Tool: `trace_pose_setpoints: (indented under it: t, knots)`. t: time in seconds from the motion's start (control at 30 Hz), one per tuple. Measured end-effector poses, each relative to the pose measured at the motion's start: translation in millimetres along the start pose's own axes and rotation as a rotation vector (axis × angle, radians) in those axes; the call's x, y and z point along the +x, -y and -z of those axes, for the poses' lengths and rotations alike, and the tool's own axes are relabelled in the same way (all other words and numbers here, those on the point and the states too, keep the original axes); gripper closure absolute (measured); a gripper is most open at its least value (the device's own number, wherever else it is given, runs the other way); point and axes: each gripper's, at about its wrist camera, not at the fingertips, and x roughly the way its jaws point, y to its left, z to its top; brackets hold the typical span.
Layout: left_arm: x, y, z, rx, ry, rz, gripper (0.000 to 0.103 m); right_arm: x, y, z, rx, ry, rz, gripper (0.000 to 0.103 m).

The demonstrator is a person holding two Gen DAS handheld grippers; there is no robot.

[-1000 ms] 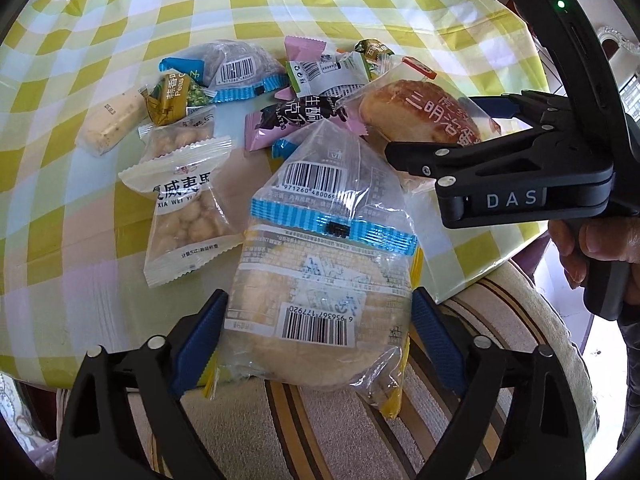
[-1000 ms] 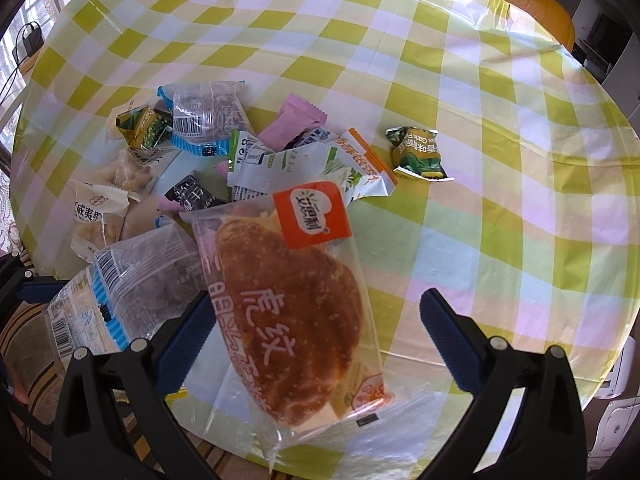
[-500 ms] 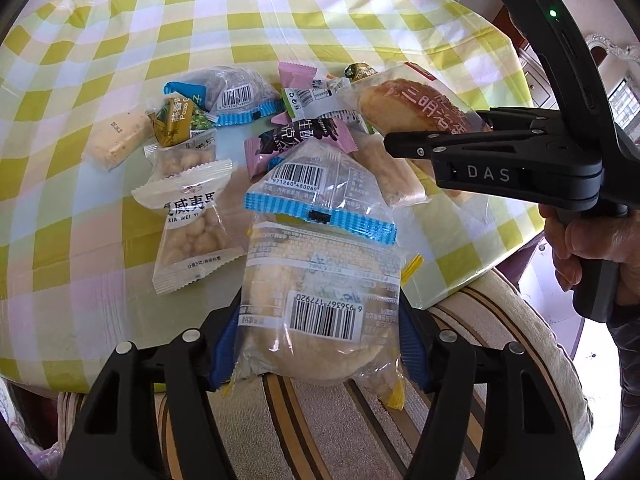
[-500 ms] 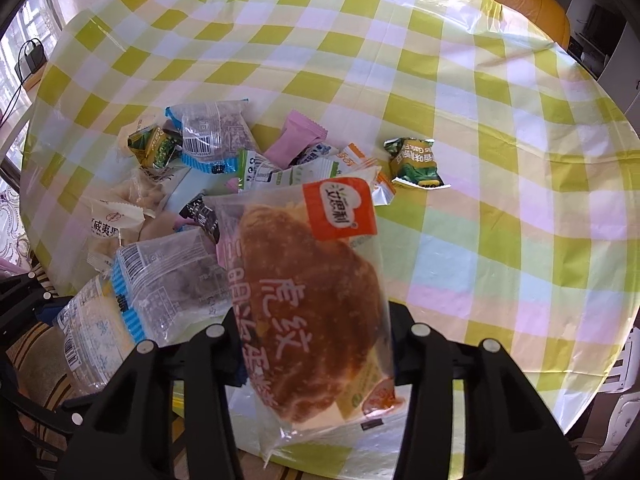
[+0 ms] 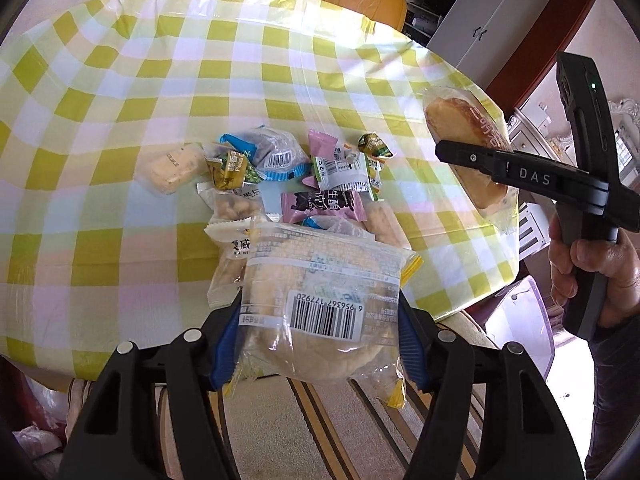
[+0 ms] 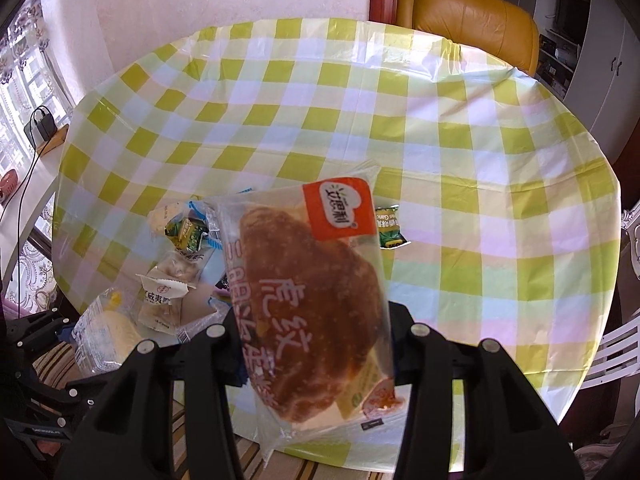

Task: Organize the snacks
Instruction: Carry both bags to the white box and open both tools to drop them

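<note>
My left gripper point(image 5: 320, 344) is shut on a pale round bread in a clear packet point(image 5: 320, 280) with a barcode, held above the table's near edge. My right gripper point(image 6: 316, 340) is shut on a brown bread packet point(image 6: 308, 280) with an orange label, raised over the table. In the left wrist view the right gripper point(image 5: 460, 156) holds that brown bread point(image 5: 456, 124) at the right, with a hand on its handle. A heap of small snack packets point(image 5: 304, 176) lies on the checked tablecloth point(image 5: 160, 60). A green packet point(image 6: 390, 226) lies apart from the heap.
An orange-brown leather chair point(image 6: 468, 12) stands behind the round table. A striped cushion point(image 5: 320, 420) lies below the near edge. White cabinets point(image 5: 500, 8) stand at the back right, a white chair point(image 6: 616, 344) at the right, and a charger with a cable point(image 6: 40, 124) at the left.
Both grippers closed on their bread packets and rose, lifting them off the table. The blue-banded packet that lay on the pale bread stayed behind on the heap.
</note>
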Motion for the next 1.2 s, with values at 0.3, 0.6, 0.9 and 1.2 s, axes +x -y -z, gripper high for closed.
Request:
trace_pose_setpoints:
  t: [0.3,0.6,0.9,1.2]
  knots:
    - [-34,-12,-16,-0.038,0.094,0.009,0.04,-36,9,-3,0.046,0.07,-0.009,0.056]
    - [-46,-5,-20,-0.028,0.12,0.024,0.04,-67,28,10,0.112,0.12,0.001,0.056]
    - [-37,19,-24,0.009,0.094,0.048,0.04,-78,61,42,0.185,0.128,0.007,0.056]
    - [-15,72,-26,0.118,0.036,0.064,0.04,-88,106,88,0.283,0.13,0.038,0.056]
